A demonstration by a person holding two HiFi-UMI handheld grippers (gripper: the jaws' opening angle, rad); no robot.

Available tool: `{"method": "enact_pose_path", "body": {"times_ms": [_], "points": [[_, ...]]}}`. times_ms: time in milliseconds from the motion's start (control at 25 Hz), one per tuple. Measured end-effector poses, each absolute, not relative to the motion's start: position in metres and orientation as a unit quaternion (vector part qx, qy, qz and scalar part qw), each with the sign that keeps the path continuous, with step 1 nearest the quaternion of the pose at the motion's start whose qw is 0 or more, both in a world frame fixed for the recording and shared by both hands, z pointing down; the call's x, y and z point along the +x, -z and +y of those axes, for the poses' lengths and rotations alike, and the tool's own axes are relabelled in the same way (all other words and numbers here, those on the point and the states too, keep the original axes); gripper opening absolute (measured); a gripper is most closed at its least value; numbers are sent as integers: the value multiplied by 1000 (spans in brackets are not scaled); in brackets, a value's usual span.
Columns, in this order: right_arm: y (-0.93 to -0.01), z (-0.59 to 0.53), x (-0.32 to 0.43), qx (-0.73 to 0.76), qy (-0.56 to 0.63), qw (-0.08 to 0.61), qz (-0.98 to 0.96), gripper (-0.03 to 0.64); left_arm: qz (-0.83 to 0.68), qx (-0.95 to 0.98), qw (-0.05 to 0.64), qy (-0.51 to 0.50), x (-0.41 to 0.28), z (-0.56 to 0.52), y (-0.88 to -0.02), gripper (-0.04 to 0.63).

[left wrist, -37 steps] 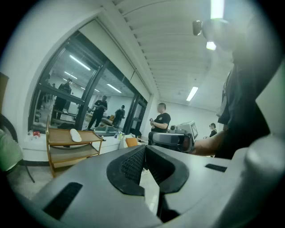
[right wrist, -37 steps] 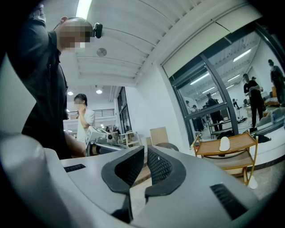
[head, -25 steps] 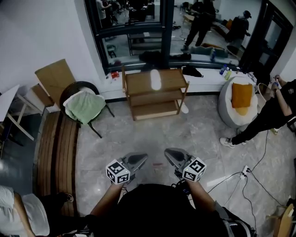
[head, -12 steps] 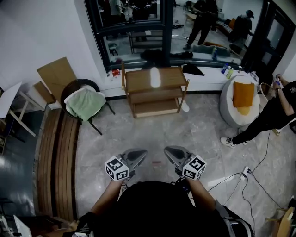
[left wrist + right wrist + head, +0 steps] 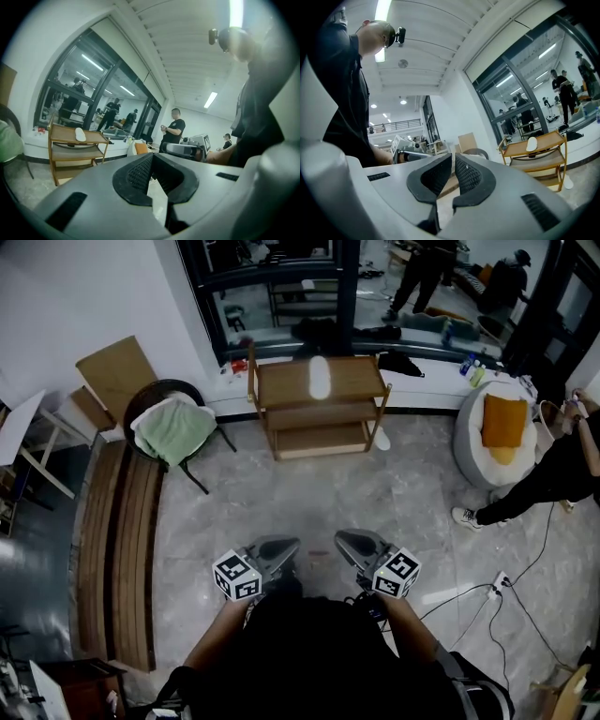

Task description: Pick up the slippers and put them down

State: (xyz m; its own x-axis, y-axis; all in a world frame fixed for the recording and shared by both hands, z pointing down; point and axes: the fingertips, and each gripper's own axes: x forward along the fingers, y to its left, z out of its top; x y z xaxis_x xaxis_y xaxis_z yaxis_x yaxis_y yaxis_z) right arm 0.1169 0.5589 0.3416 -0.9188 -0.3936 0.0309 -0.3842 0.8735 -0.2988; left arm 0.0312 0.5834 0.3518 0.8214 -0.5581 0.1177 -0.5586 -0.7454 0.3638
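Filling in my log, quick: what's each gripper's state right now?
Left gripper: closed, holding nothing.
Right gripper: closed, holding nothing.

One white slipper (image 5: 319, 377) lies flat on the top board of the wooden shelf unit (image 5: 281, 395), near the middle of the board, its length running front to back (from above it reads as a pale, elongated oval). A second slipper (image 5: 381, 438), also white, lies on the floor (image 5: 309, 493) just beside the unit's front leg, on the right side of the head view. The two lie apart, one high and one low. Which way the toes point cannot be told.
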Motion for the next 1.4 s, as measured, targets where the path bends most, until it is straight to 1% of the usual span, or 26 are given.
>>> {"method": "enact_pose_path", "body": {"times_ms": [480,720,1200,1400], "points": [[-342,477,91,-203,148,0,968,34,-297,935,192,20,-1,491,-352,11],[-334,417,62,-223,130,-5,966,34,-281,943,176,11,-25,432,-348,11],[-332,320,9,-253,120,-8,960,34,-265,948,179,13,-85,334,-346,11],[-337,297,6,-254,124,-17,959,34,-273,943,189,17,-98,308,-353,11]]}}
